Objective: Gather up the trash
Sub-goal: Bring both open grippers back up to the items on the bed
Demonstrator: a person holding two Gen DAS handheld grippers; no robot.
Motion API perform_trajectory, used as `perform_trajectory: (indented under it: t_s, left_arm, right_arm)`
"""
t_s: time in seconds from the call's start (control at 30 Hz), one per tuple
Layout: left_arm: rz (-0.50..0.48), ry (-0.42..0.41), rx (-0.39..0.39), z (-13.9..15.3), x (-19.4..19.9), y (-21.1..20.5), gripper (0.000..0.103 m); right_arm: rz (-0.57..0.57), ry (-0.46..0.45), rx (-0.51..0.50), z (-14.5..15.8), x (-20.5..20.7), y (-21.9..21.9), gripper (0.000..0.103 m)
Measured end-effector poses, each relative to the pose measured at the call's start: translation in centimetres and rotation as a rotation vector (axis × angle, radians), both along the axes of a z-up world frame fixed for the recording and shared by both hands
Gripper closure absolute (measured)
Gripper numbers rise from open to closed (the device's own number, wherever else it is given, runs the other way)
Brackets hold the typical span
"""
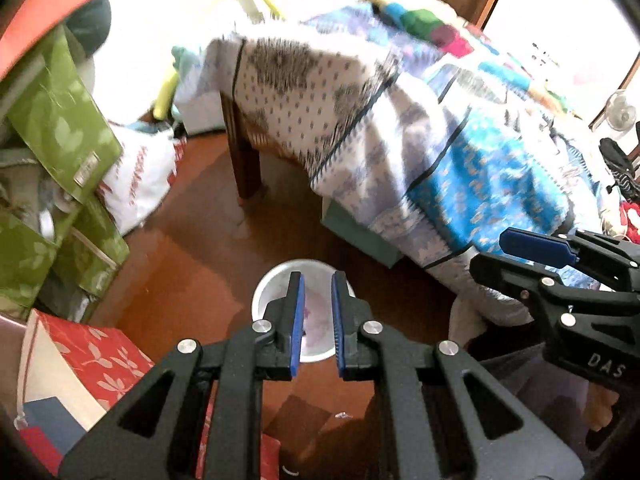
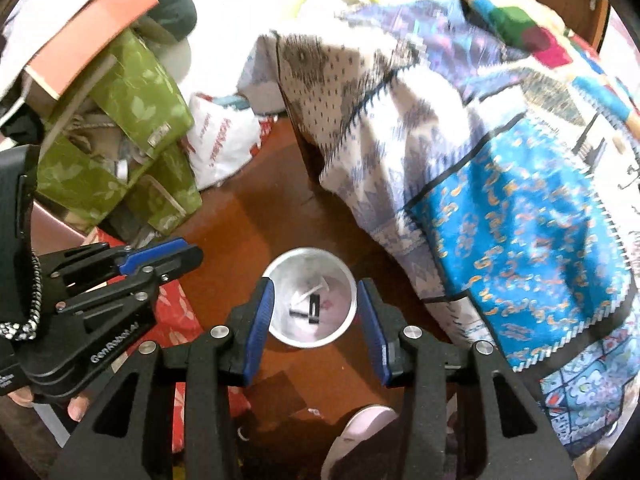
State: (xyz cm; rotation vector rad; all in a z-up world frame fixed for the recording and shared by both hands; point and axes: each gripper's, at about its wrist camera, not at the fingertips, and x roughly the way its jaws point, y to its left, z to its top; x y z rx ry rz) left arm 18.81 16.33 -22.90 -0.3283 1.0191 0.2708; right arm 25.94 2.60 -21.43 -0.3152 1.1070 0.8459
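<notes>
Left wrist view: left hand-held gripper [image 1: 318, 322] points down over the white bin [image 1: 276, 280] on the brown floor [image 1: 192, 240]. Jaws narrowly parted, nothing between them; the bin's inside shows through the gap. Right hand-held gripper [image 1: 520, 248] enters at 3 o'clock, seen side-on. Quilted bed [image 1: 400, 120] spreads from 12 to 3 o'clock; green boxes [image 1: 60, 128] stack at 9 o'clock, a red floral box [image 1: 100, 356] at 8.

Right wrist view: right hand-held gripper [image 2: 316, 320] hangs above the same white bin [image 2: 280, 336], jaws wide apart and empty, framing the rim. Inside lie scraps of trash [image 2: 310, 300]: a pale crumpled piece and small dark bits. Left hand-held gripper [image 2: 160, 256] sits at 9 o'clock. A small clear scrap [image 2: 316, 412] lies on the floor at 6 o'clock, beside a pink slipper [image 2: 360, 428].

Risk, as I judge it: both tools crowd one small, light bin; a knock to the rim could tip it and spill what is collected. The clear scrap is thin and flat on the floor, easy to miss or pinch badly.
</notes>
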Motion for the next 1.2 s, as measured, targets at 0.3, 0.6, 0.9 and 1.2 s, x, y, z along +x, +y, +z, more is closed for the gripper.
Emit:
perform_trajectory:
  t_s: [0.3, 0.6, 0.9, 1.2]
  left_arm:
    - [0.019, -0.149, 0.111, 7.4, -2.6, -2.8, 0.062]
    - [-0.006, -0.284, 0.161, 13.1, -3.3, -6.6, 0.049]
    - [-0.082, -0.383, 0.201, 16.9, -1.3, -12.2, 0.04]
    - [-0.174, -0.439, 0.171, 18.2, 4.1, -18.1, 0.034]
  right_arm:
    - [-0.037, -0.15, 0.125, 6.4, -2.1, -4.0, 0.064]
    - [-0.101, -0.27, 0.224, 11.3, -3.3, -8.8, 0.059]
    - [-0.203, -0.407, 0.271, 15.1, -2.9, -15.1, 0.042]
    - [-0.328, -0.488, 0.277, 17.6, -0.6, -22.0, 0.042]
